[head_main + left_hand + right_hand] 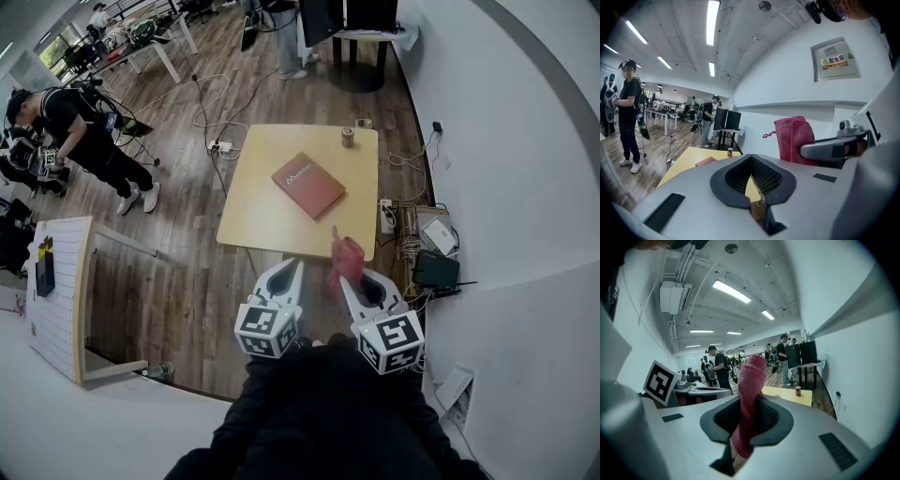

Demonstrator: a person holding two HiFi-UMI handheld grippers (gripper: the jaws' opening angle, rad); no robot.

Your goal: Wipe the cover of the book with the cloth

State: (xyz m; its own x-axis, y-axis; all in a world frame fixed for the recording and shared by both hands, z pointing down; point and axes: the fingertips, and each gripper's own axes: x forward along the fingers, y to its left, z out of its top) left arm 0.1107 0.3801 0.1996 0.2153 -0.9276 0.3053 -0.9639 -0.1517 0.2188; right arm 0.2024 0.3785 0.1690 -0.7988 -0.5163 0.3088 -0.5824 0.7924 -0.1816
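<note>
A reddish-brown book (308, 185) lies flat in the middle of a small yellow table (258, 202); in the left gripper view the book (706, 161) shows small and far off. My right gripper (341, 275) is shut on a pink cloth (346, 259), held in the air short of the table's near edge. The cloth (749, 404) stands up between the right jaws. My left gripper (298, 265) hangs beside it, jaws together with nothing held. The pink cloth (794, 139) shows to its right.
A small can (348, 137) stands at the table's far edge. Cables and a power strip (386, 217) lie on the wooden floor right of the table, by the white wall. People stand at the far left. A white board (58, 292) lies on the floor at the left.
</note>
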